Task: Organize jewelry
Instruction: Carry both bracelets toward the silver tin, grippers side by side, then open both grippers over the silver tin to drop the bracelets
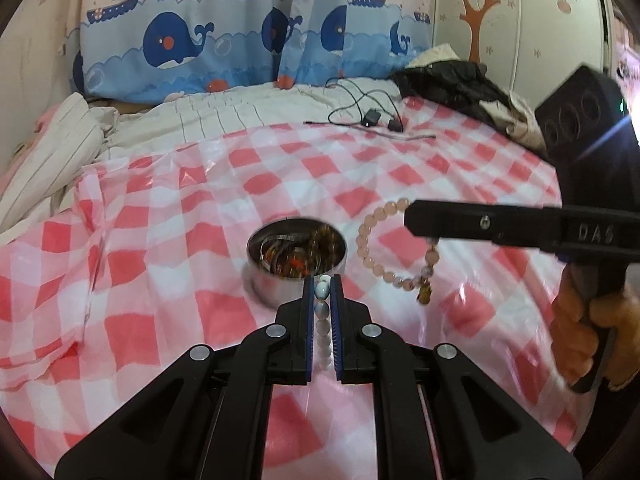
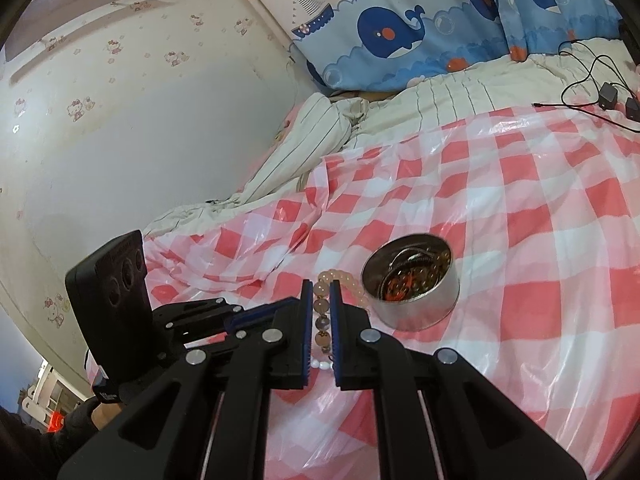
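A round metal tin (image 1: 296,258) with several pieces of jewelry inside sits on the red-and-white checked cloth (image 1: 180,208). My left gripper (image 1: 322,286) is shut on a pale white bead bracelet (image 1: 322,312), just in front of the tin. My right gripper (image 2: 321,294) is shut on a pink bead bracelet (image 2: 322,312) with a small amber charm (image 1: 424,294). In the left wrist view the pink bracelet (image 1: 372,232) hangs from the right gripper, to the right of the tin. The tin (image 2: 412,280) lies just right of the right gripper's tips.
Black cables and chargers (image 1: 372,116) lie at the far side of the cloth. A dark jacket (image 1: 452,80) is heaped at the back right. A striped quilt (image 1: 52,148) is bunched at the left. A whale-print curtain (image 1: 248,40) hangs behind the bed.
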